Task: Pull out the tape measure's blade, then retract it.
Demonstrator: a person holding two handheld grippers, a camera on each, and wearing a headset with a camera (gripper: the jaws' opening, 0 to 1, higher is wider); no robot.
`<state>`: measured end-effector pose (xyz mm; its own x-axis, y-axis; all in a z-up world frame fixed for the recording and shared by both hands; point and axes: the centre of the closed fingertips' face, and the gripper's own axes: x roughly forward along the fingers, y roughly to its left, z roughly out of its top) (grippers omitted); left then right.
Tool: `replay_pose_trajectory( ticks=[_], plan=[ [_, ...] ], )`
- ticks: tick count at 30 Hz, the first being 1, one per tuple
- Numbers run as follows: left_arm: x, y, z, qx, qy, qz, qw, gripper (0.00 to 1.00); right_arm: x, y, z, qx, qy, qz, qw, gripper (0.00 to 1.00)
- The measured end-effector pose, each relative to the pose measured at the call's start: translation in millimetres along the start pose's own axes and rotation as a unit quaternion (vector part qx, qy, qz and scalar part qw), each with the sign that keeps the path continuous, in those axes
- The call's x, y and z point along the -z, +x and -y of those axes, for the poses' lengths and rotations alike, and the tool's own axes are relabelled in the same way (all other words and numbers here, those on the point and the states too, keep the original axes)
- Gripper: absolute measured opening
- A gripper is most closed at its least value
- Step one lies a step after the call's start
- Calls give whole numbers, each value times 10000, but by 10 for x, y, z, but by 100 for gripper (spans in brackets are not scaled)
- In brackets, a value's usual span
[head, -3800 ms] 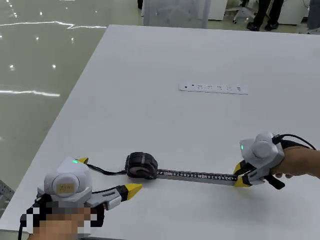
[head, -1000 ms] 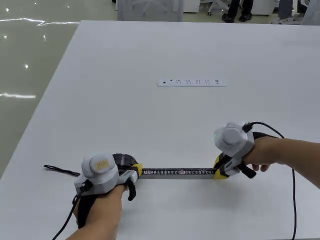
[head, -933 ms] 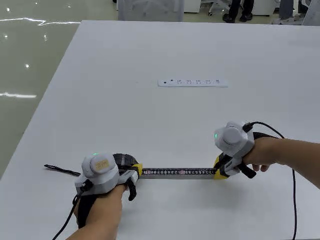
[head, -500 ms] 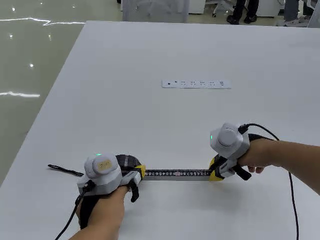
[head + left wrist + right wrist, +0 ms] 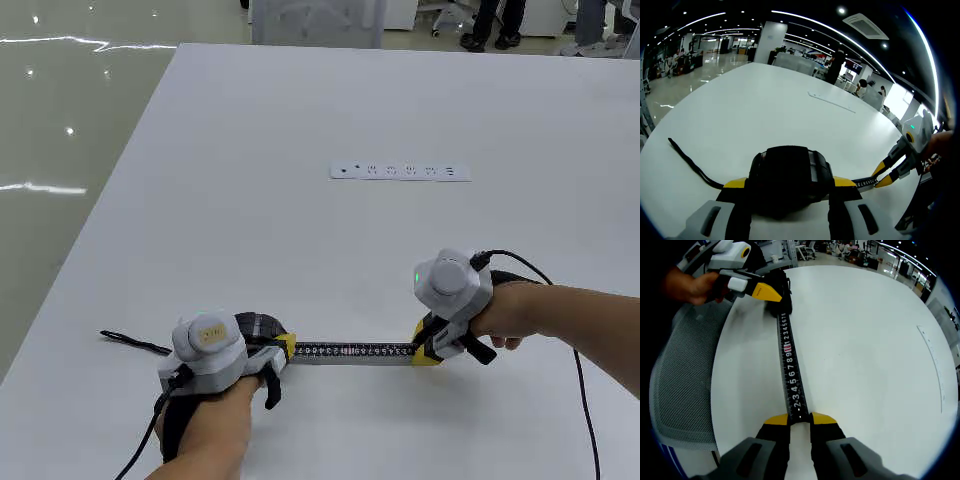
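- the head view looks forward and down from above the near edge of the white desk (image 5: 300, 120). it is wide enough to take in the left claw (image 5: 275, 338), the right claw (image 5: 420, 348), the far desk edge and glossy floor (image 5: 60, 150) at the left.
- the left claw view sits low near the desk top, right behind the tape measure case (image 5: 787, 177) between its jaws. it faces across the desk, with the right claw at its right side.
- the right claw view looks from close above down the length of the blade (image 5: 790, 375), facing back at the left claw near its top.
- all three share the blade, and the power strip (image 5: 400, 171) farther off.
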<state>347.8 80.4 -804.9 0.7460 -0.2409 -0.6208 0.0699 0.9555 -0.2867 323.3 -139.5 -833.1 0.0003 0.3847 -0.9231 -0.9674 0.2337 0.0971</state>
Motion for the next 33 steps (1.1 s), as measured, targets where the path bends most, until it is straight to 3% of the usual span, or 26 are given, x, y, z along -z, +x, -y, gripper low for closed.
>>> replay_pose_trajectory(
  ticks=[27,33],
  plan=[
    [-15,-4,-3,108,-91,-8,9999,59,-371,105,-63,-124,-86,277,9995,14],
    [-15,1,-3,109,-88,-7,9999,59,-390,126,-62,-133,-94,277,9995,14]
  ],
)
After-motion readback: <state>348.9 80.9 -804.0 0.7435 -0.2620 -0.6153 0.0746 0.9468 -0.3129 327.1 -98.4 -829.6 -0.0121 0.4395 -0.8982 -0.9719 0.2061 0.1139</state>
